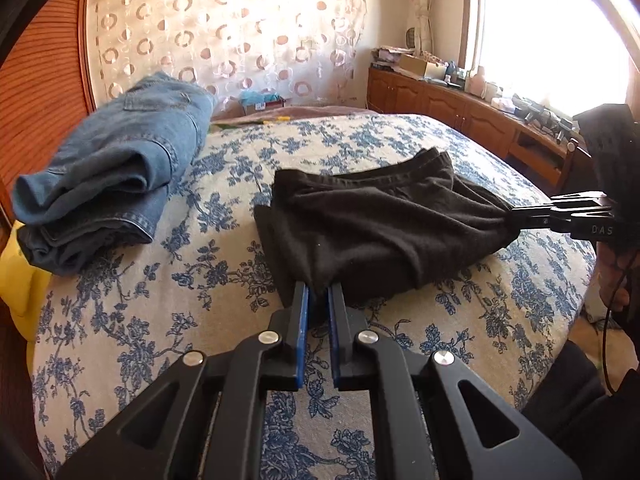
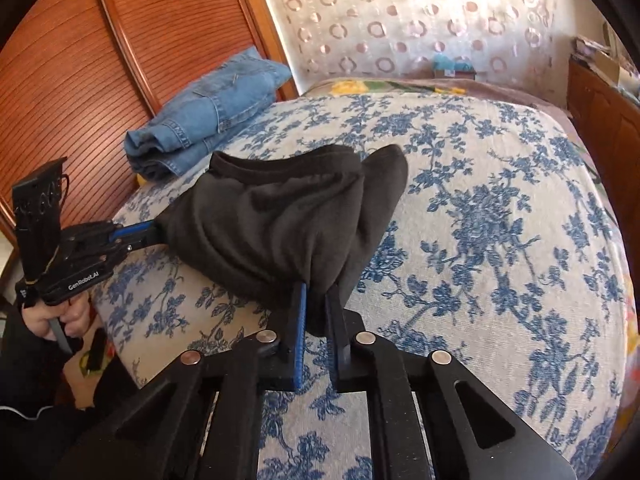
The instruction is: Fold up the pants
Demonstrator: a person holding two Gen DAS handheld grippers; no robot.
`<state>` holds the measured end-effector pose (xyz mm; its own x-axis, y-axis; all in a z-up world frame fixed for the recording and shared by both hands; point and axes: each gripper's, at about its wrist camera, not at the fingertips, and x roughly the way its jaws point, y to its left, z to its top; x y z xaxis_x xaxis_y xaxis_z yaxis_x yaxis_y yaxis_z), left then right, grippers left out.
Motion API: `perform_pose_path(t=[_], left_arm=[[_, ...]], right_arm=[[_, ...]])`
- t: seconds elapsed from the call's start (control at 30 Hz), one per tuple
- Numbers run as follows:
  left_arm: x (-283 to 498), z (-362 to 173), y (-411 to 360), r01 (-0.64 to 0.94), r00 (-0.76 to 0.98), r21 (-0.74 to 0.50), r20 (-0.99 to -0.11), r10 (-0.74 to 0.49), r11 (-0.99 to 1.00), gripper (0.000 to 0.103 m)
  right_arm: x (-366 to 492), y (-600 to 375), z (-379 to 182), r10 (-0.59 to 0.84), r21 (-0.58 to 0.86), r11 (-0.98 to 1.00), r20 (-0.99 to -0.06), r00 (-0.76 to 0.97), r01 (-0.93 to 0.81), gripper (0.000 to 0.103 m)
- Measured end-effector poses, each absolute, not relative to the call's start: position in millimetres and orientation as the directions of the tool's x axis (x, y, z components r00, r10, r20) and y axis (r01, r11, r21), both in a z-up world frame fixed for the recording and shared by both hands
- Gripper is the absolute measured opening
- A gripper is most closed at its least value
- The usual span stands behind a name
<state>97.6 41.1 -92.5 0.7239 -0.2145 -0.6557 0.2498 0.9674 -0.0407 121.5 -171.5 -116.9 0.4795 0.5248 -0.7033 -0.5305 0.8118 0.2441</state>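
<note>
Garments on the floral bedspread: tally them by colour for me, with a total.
Black fabric pants, pinched at two spots by the left gripper and right gripper: 1
Blue denim jeans, folded, near the wooden headboard: 1
Total: 2

One pair of black pants, one folded pair of jeans (blue denim), two grippers, one bed

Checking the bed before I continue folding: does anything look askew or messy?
Only the folded blue denim jeans: they lie crooked at the edge of the floral bedspread, one fold bulging open. The black fabric pants are bunched, mid-fold.
</note>
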Motion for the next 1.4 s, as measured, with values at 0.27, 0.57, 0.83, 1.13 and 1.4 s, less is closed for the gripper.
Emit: perform_pose_path(t=[0.27, 0.57, 0.83, 1.13, 1.4], left_arm=[[90.3, -89.2, 49.7, 0.203, 0.745, -0.03, -0.644, -0.174, 0.979, 0.007], [87.4, -95.5, 51.5, 0.23, 0.705, -0.076, -0.674, -0.22, 0.97, 0.013], [88.2, -79.9, 59.4, 0.225, 0.724, -0.105, -0.647, -0.239, 0.969, 0.04], [117.6, -96.7, 57.7, 0.191, 0.678, -0.113, -0.704, -0.214, 0.975, 0.04], [121.5, -109.2, 53.5, 0.193, 0.653, -0.093, -0.73, -0.199, 0.977, 0.033]], right_arm=[[104.8, -183.4, -103.6, 0.51, 0.214, 0.825, -0.679, 0.528, -0.523, 0.0], [101.5, -182.7, -105.0, 0.476, 0.177, 0.837, -0.702, 0.53, -0.518, 0.0], [115.5, -172.2, -96.9, 0.492, 0.187, 0.837, -0.668, 0.559, -0.514, 0.031], [151.0, -146.7, -119.6, 0.466, 0.193, 0.85, -0.71, 0.528, -0.49, 0.032], [157.2, -148.1, -123.6, 0.485, 0.212, 0.834, -0.722, 0.493, -0.51, 0.003]])
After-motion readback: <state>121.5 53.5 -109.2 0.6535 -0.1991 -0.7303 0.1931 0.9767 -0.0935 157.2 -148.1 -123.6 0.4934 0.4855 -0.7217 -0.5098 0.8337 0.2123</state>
